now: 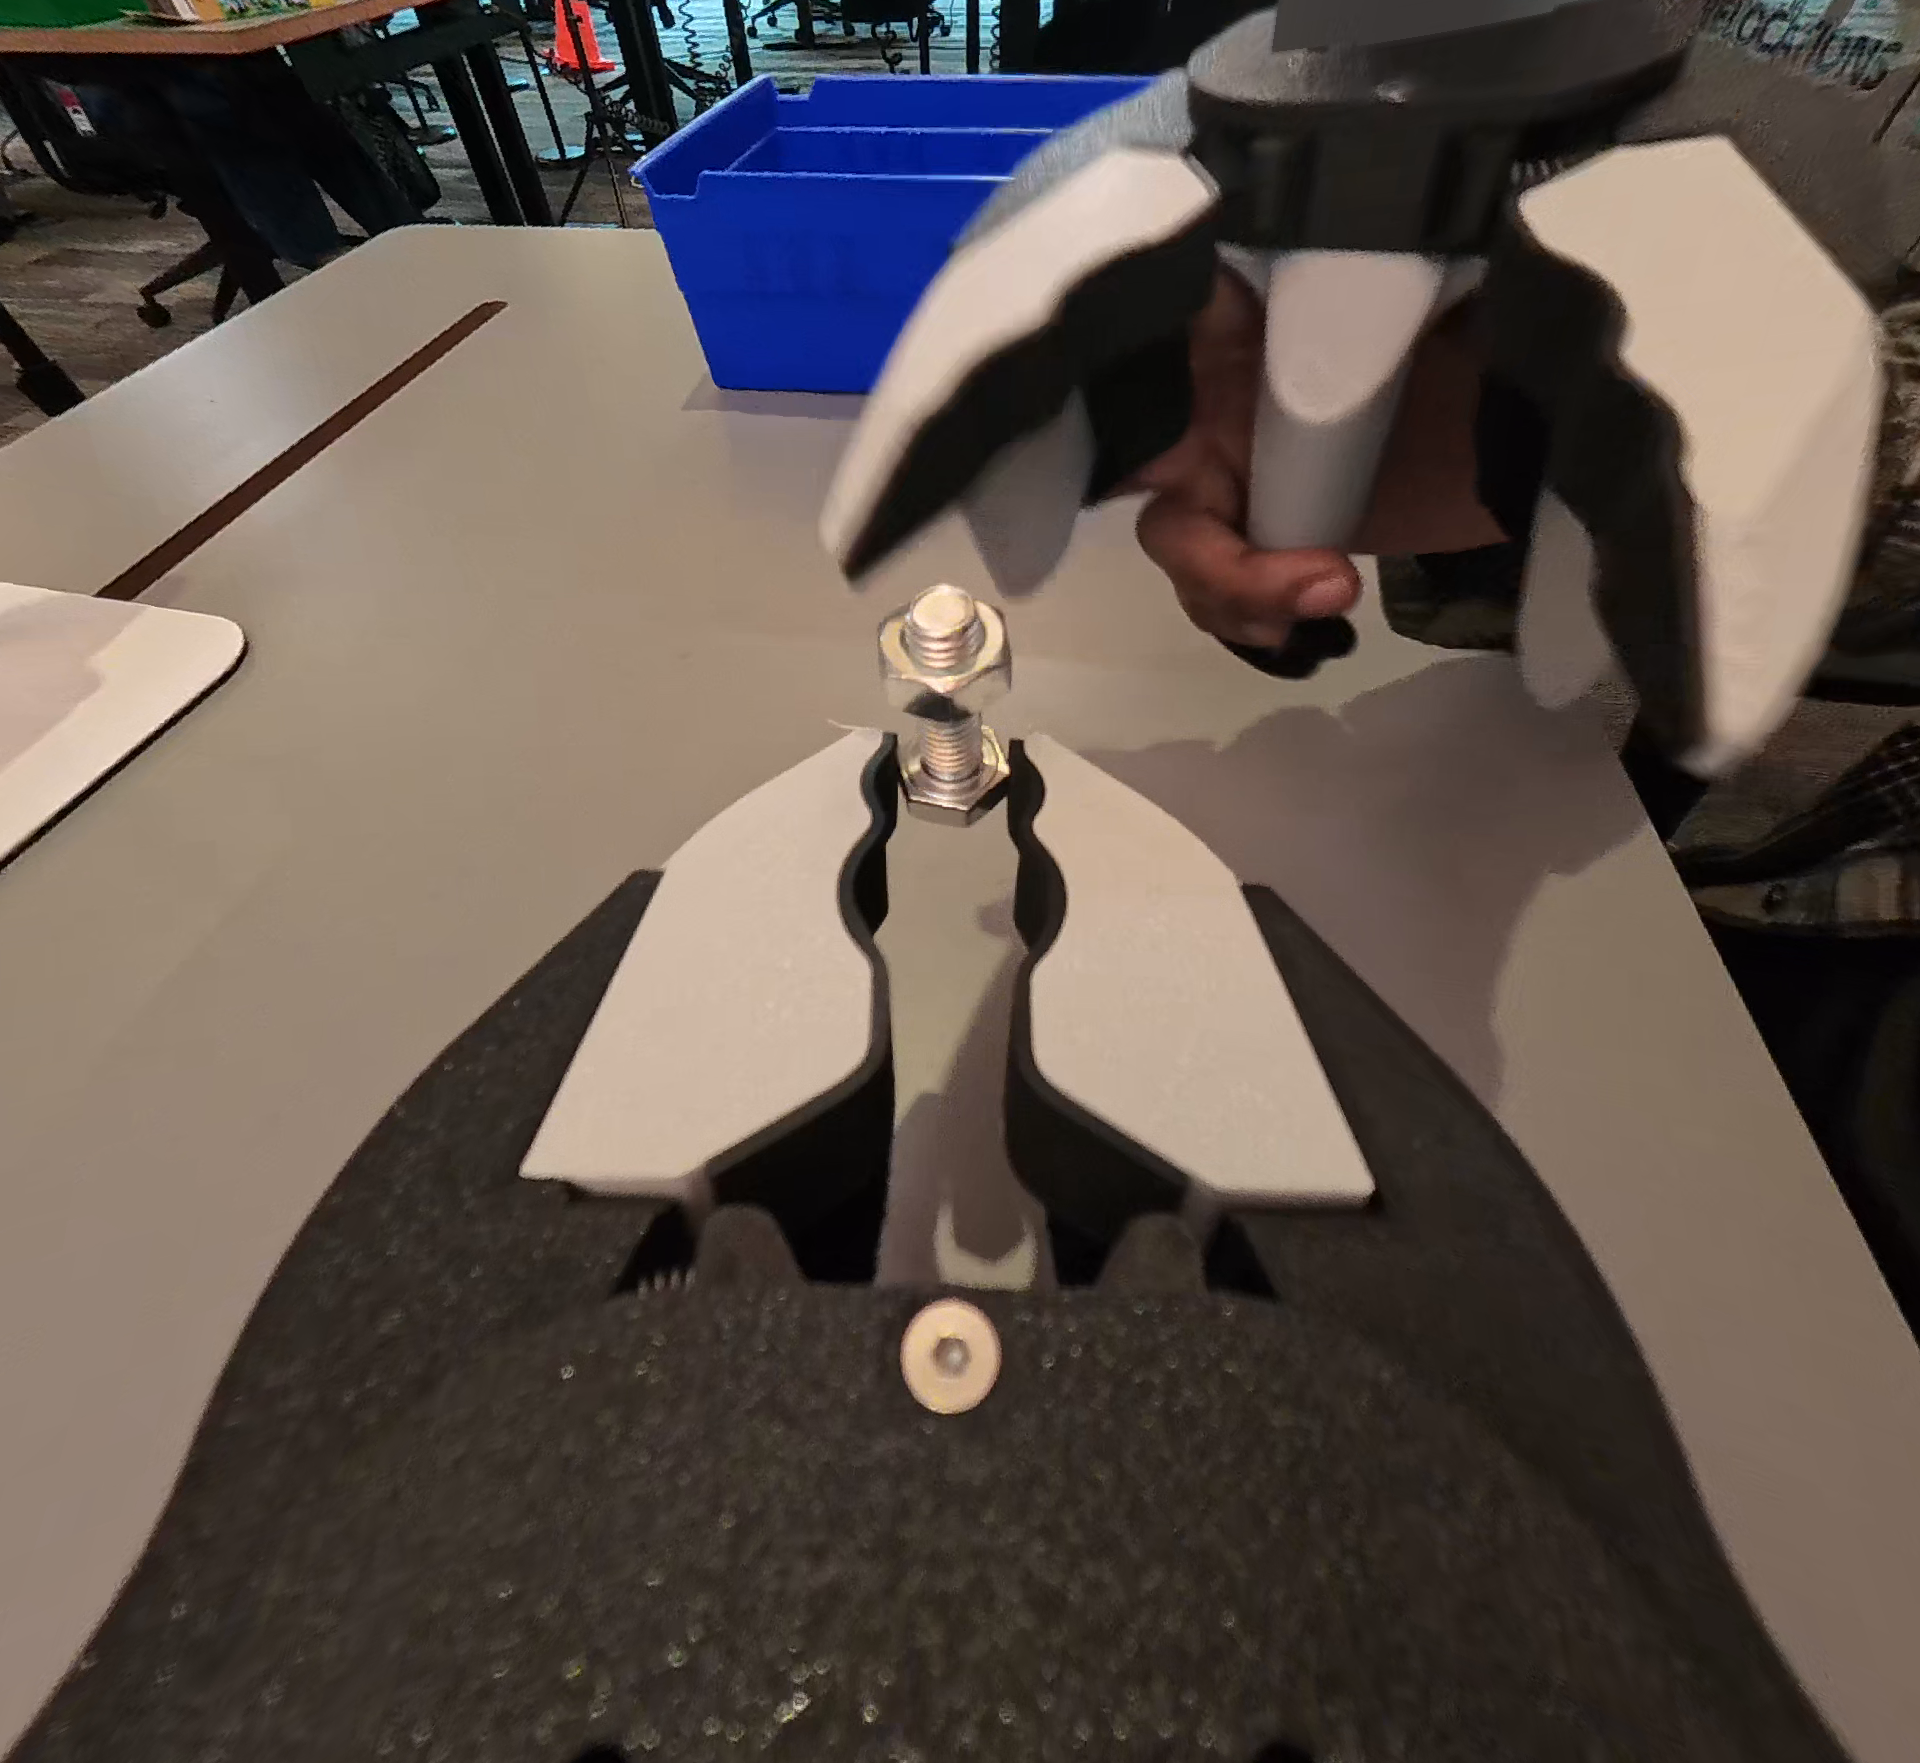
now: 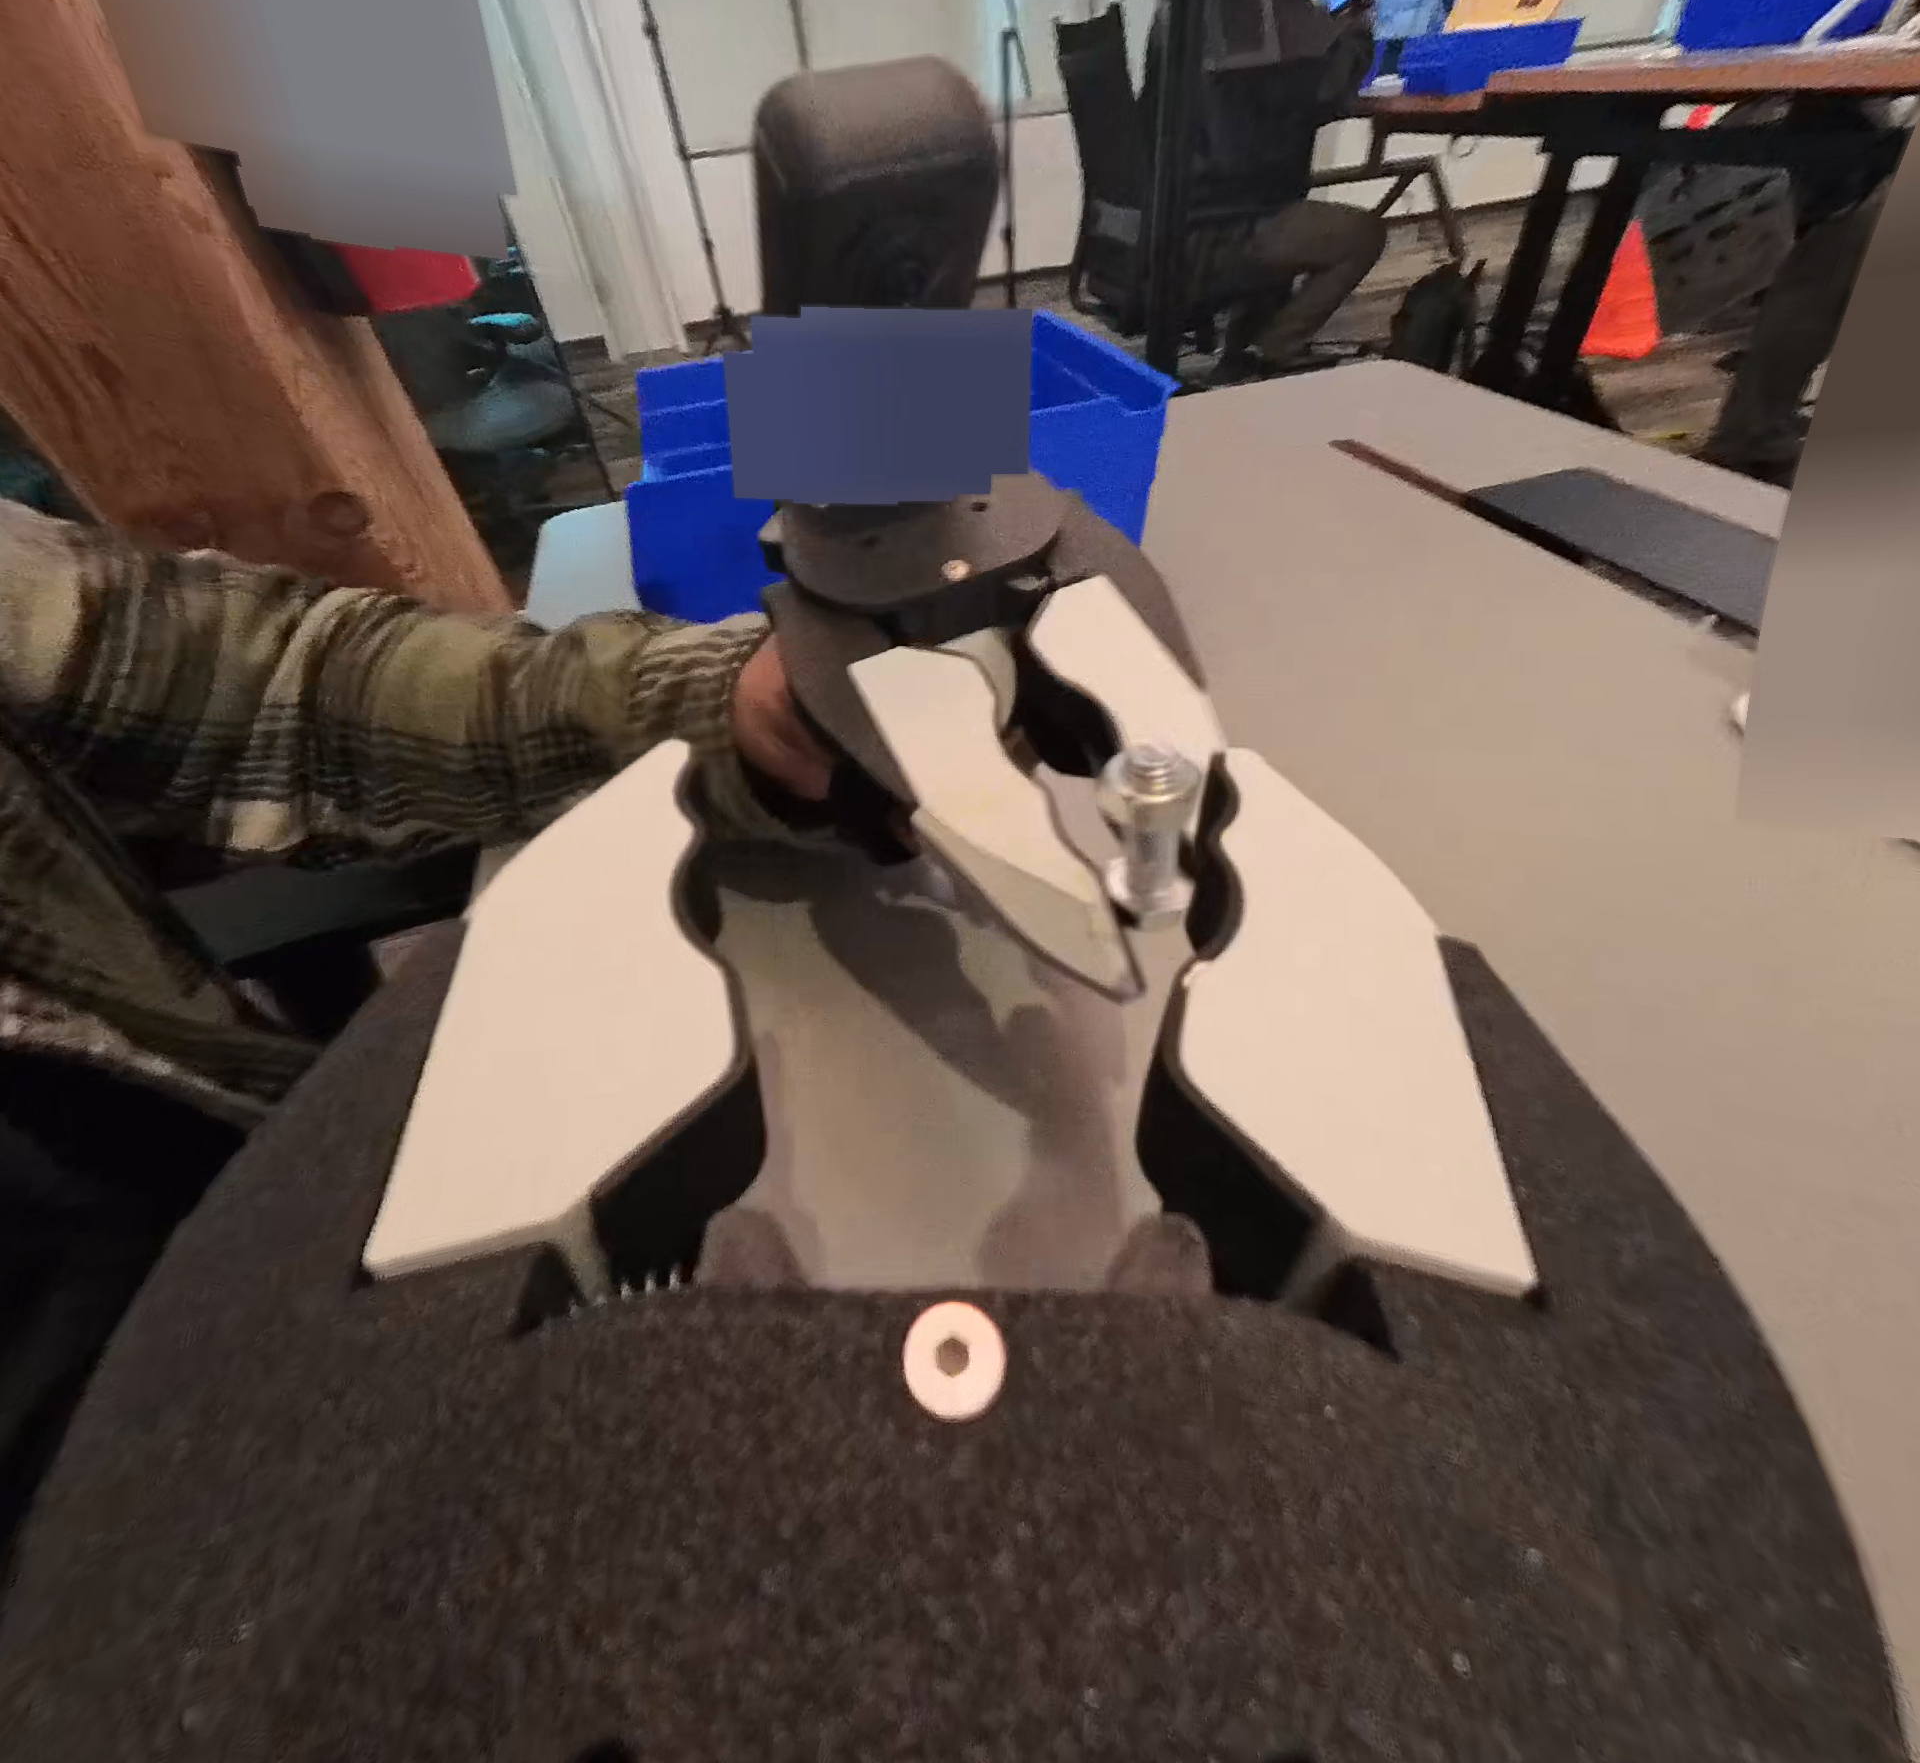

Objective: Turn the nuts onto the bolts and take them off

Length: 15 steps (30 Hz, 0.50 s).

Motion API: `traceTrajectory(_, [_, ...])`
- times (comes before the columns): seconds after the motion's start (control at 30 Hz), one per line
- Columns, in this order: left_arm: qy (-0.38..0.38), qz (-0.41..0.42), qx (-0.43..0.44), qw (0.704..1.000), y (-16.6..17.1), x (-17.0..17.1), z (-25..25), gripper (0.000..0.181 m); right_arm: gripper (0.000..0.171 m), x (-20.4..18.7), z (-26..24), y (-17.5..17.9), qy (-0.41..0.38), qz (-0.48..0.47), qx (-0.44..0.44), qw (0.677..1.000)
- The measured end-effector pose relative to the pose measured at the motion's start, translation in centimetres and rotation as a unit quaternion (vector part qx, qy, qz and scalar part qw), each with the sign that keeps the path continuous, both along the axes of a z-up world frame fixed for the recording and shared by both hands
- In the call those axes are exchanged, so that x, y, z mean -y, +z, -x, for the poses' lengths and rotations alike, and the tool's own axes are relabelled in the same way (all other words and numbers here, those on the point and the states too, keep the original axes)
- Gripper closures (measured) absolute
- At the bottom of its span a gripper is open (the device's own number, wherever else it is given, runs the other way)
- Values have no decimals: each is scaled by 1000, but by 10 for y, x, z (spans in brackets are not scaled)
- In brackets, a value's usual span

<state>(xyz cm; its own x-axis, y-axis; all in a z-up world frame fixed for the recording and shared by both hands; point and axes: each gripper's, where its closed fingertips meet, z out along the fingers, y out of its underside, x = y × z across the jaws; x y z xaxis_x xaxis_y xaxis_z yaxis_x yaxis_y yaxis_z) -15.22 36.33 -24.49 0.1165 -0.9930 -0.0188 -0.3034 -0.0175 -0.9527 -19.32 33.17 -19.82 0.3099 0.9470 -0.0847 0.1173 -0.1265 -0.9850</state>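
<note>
Grey counter (image 1: 520, 778), office desks behind.

Left wrist view: left claw (image 1: 951, 768) clamped on the head of the bolt (image 1: 943, 747), which stands upright with its shank up. Nut (image 1: 943, 664) sits near the thread's top. Right claw (image 1: 1247, 591) hovers above and to the right, fingers spread wide, touching nothing. Blue bin (image 1: 821, 259) stands well behind; white pad (image 1: 104, 695) at left edge.

Right wrist view: right claw (image 2: 956, 840) apart, bolt (image 2: 1146, 840) just inside its right finger. Left claw (image 2: 1117, 892) reaches in from ahead, partly screening the bolt. Plaid sleeve (image 2: 364, 705) at left.

Risk, judged: closing off-centre could tilt the bolt or slip off the nut.
</note>
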Motion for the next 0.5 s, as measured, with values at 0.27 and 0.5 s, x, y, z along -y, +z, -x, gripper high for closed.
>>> traceTrajectory(0.27, [-3, 6, 8, 1000, 3, 0, 1, 162, 78, 2, -9, 10, -23, -27, 7, 999])
traceTrajectory(0.5, [4, 5, 8, 1000, 3, -2, 3, 162, 84, 28, -6, -1, 9, -20, 30, 999])
